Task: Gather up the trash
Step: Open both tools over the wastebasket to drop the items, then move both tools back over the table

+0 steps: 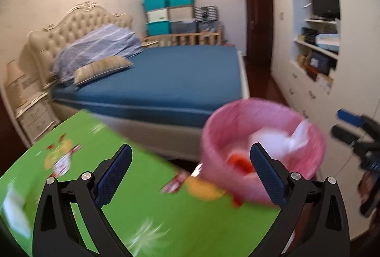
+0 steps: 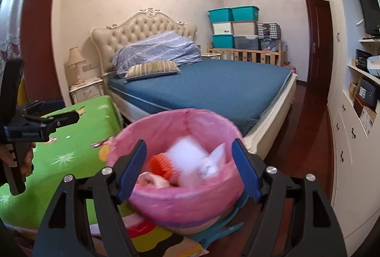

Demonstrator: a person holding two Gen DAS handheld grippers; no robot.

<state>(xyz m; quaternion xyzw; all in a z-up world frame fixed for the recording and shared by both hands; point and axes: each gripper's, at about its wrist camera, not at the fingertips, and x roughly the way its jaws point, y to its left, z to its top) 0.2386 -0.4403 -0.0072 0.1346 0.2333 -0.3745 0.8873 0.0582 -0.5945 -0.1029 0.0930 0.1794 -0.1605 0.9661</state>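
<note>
A bin lined with a pink bag (image 1: 261, 150) (image 2: 175, 190) stands on the floor by the corner of a table with a green cloth (image 1: 142, 209) (image 2: 71, 150). Inside lie white crumpled trash (image 2: 190, 155) (image 1: 280, 138), blurred, and an orange-red piece (image 2: 161, 164) (image 1: 239, 162). My right gripper (image 2: 190, 142) (image 1: 336, 123) hangs open above the bin's mouth, its pads touching nothing. My left gripper (image 1: 191, 146) (image 2: 68, 112) stands wide open over the table's edge, left of the bin, with nothing between its fingers. A hand (image 2: 26, 159) grips its handle.
A white scrap (image 1: 14, 209) lies on the green cloth at the far left. A blue plastic piece (image 2: 225, 228) sticks out under the bin. Behind are a bed with a blue sheet (image 2: 213, 91), a nightstand (image 2: 85, 91) and a white wardrobe wall (image 2: 351, 133) on the right.
</note>
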